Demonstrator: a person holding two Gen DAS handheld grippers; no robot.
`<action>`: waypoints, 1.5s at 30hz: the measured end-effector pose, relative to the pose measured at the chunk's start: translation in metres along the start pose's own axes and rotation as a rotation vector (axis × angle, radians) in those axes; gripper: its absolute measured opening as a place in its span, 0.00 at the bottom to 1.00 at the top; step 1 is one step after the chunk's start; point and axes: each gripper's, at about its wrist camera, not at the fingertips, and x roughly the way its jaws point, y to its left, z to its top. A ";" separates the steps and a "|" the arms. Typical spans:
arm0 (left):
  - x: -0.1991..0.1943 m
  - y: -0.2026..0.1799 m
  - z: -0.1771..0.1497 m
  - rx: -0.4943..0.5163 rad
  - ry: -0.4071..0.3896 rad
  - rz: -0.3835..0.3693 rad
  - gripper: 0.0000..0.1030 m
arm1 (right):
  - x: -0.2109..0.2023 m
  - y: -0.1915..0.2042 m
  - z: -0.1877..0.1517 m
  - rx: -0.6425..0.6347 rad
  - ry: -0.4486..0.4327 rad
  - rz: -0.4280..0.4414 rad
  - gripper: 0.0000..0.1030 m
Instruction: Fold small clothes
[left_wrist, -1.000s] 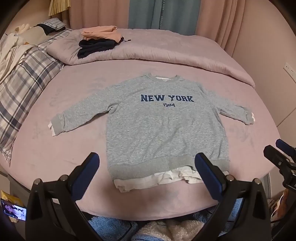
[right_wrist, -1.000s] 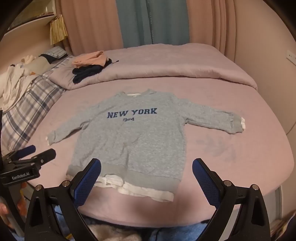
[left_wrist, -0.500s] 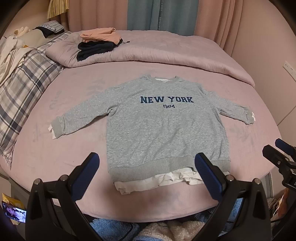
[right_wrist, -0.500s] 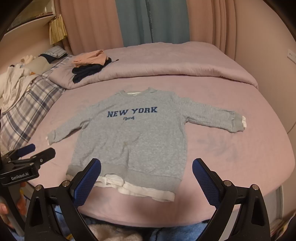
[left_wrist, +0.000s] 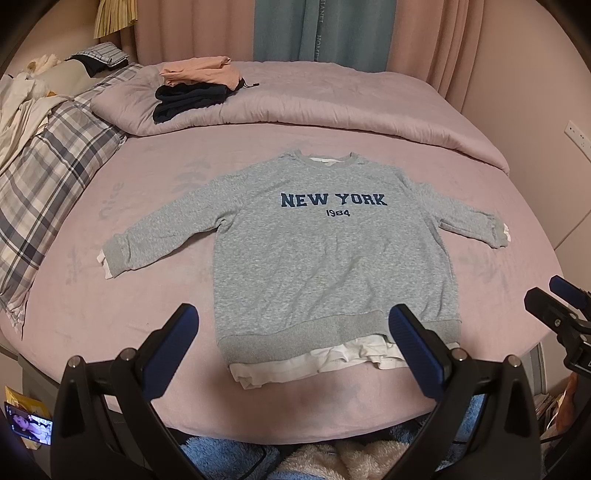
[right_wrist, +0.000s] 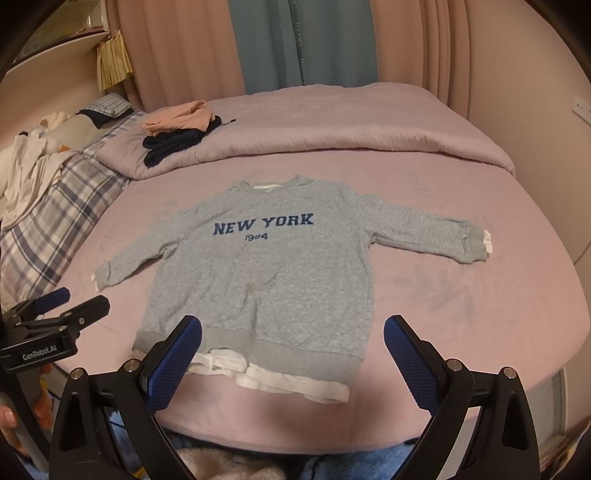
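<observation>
flat sweatshirt (left_wrist: 332, 258), both grippers agape

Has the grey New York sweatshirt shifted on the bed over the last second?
No. The sweatshirt lies spread flat as before, its collar equally short of the folded duvet edge; only the cameras drifted slightly.
</observation>
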 end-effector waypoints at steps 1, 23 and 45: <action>0.000 0.000 0.000 0.000 0.000 -0.001 1.00 | 0.000 0.000 0.000 0.000 0.000 0.000 0.95; 0.005 -0.001 0.001 0.002 0.013 -0.002 1.00 | 0.002 0.000 -0.001 0.007 0.006 0.000 0.95; 0.011 0.000 -0.002 0.001 0.025 -0.003 1.00 | 0.006 0.000 -0.003 0.015 0.020 0.004 0.95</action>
